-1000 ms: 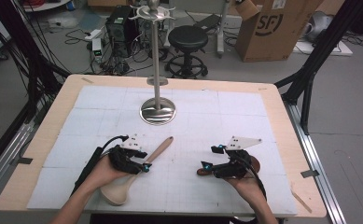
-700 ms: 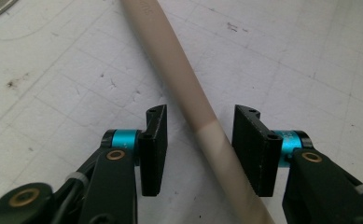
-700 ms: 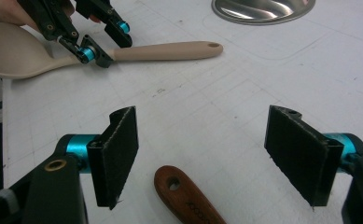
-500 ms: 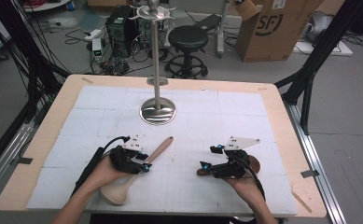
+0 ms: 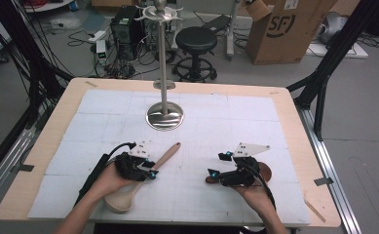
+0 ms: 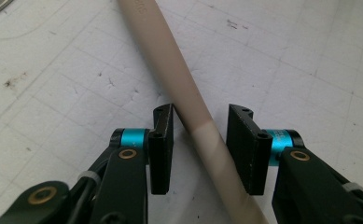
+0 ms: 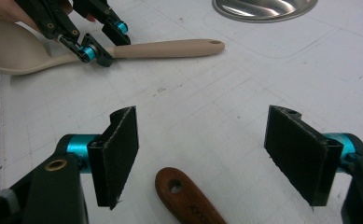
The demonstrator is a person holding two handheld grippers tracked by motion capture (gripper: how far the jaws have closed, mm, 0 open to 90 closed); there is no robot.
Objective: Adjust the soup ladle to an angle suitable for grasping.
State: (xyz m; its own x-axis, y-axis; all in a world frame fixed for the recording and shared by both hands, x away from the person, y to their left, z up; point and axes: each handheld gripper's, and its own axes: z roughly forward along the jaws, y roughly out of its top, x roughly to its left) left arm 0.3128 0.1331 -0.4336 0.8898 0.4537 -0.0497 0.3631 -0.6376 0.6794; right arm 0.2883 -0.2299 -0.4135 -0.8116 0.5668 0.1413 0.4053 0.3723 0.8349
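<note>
In the high view we see the pale wooden spoon (image 5: 143,176) lying near the table's front left, its long axis running from the bowl at about seven o'clock to the handle tip at one o'clock, towards the metal stand base (image 5: 164,117). Our left gripper (image 6: 200,140) straddles the handle about mid-length, jaws spread a little wider than the shaft, one on each side, not yet pinching. Our right gripper (image 7: 212,154) sits wide open over the dark wooden spoon (image 7: 188,198), whose handle end points between its jaws. We judge the left is closer to a grasp.
</note>
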